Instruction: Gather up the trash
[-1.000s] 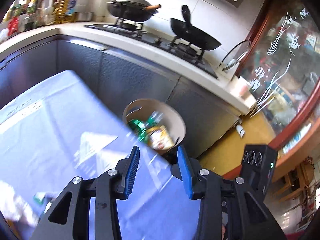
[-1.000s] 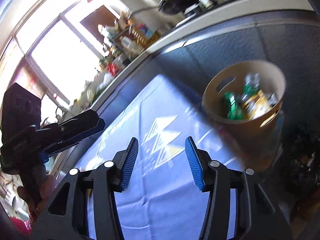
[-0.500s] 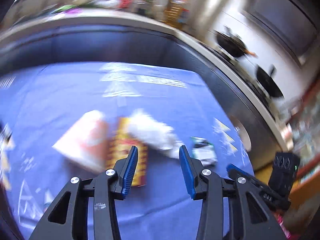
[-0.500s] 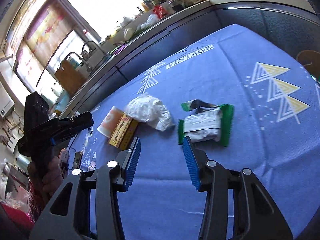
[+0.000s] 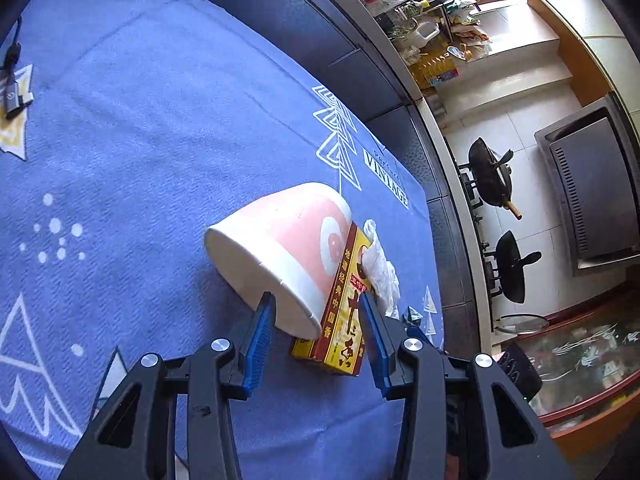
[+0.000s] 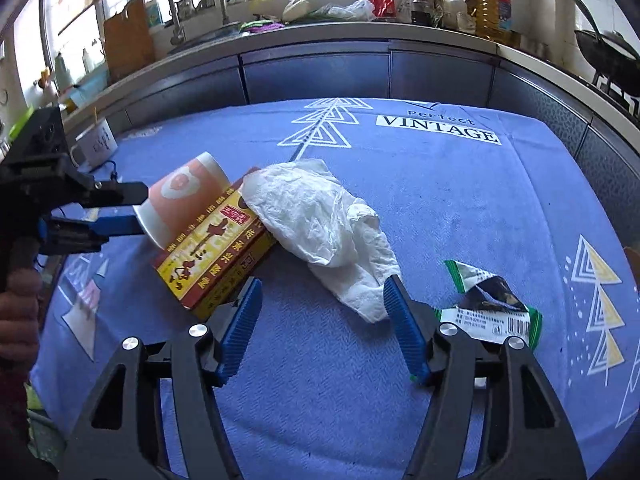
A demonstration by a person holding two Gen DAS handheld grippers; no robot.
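A pink and white paper cup lies on its side on the blue tablecloth, against a yellow and red box. A crumpled white tissue lies behind the box. My left gripper is open, with its fingers either side of the cup's rim and the box. In the right wrist view the cup, box, tissue and a green and white wrapper lie close together. My right gripper is open around the tissue's near end. The left gripper shows at the cup.
A white mug stands at the cloth's far left edge. A cable and adapter lie on the cloth. Dark cabinets and a cluttered counter run behind the table. Woks sit on the stove to the right.
Both grippers swung away from the trash basket to the table and came down close to the trash. The left now straddles the cup and box, the right the tissue.
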